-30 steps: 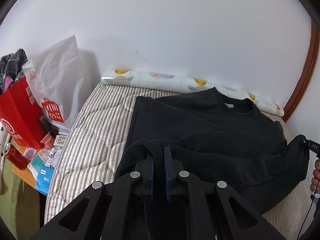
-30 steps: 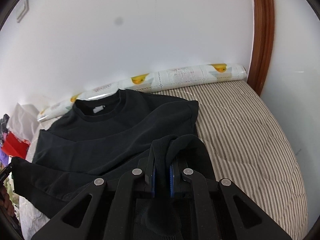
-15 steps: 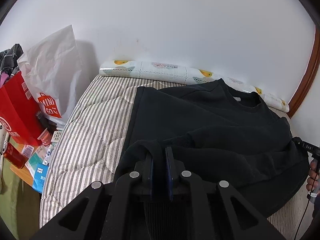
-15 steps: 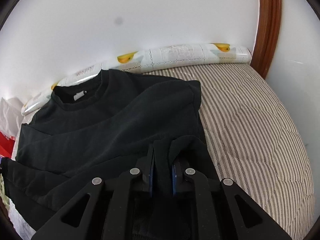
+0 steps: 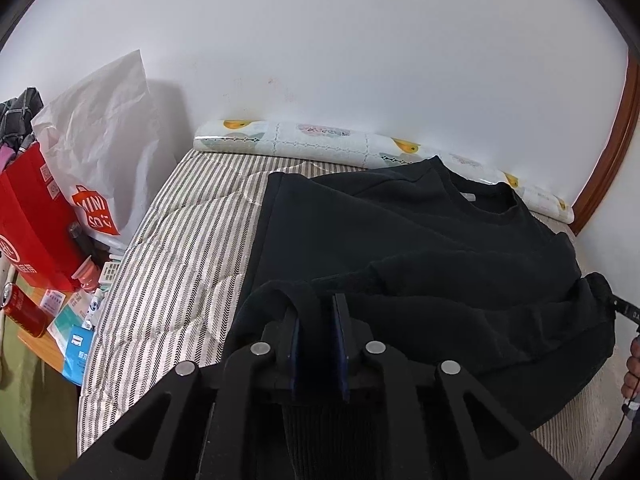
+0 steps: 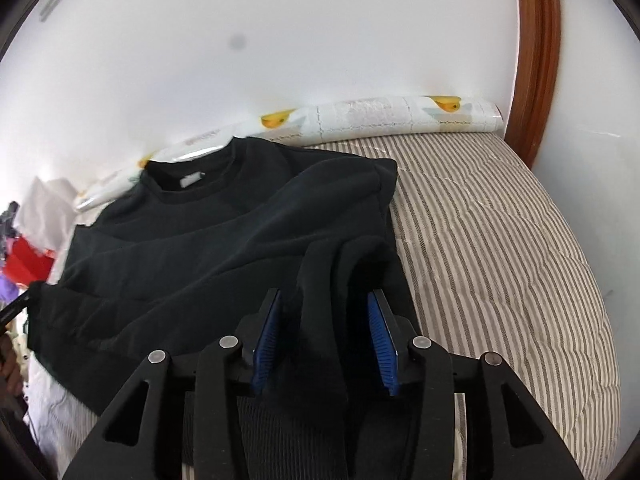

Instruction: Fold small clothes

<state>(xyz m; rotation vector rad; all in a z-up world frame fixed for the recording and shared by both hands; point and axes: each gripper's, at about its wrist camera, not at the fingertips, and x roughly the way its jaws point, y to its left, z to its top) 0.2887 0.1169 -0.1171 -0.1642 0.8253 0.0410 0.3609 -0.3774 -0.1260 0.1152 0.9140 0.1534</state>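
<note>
Here we grip the sweatshirt (image 5: 420, 248) hem in the left gripper (image 5: 316, 312) while the right gripper (image 6: 326, 308) jaws gape, so that corner may slump crooked on the bed (image 6: 500, 240).

The crumpled white paper shopping bag (image 5: 100, 136) standing left of the bed carries an orange bag-shaped logo (image 5: 94, 212) with white letters reading "MINI" over "SO", the Miniso brand mark. The red paper bag (image 5: 34, 220) beside it bears a round white emblem and white characters, too small to read. The red drink can (image 5: 22, 310) and the small blue packet (image 5: 78, 354) below also carry print that cannot be made out.
</note>
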